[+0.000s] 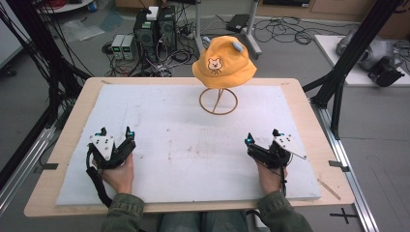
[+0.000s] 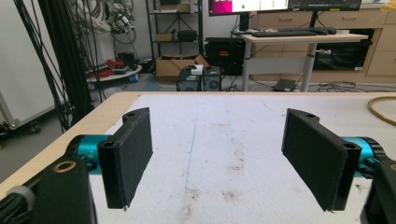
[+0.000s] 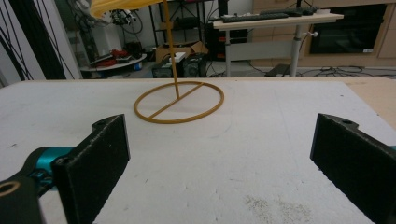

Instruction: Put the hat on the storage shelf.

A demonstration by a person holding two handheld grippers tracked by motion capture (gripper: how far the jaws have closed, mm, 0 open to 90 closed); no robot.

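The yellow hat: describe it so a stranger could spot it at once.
Look to the far edge of the white mat on the wooden table. There a thin stand with a ring-shaped base rises, and the yellow hat sits on top. It alone is raised off the mat, with a small bear face on its front.

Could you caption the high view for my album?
Yellow bear hat perched on its stand, with the left gripper and right gripper open.
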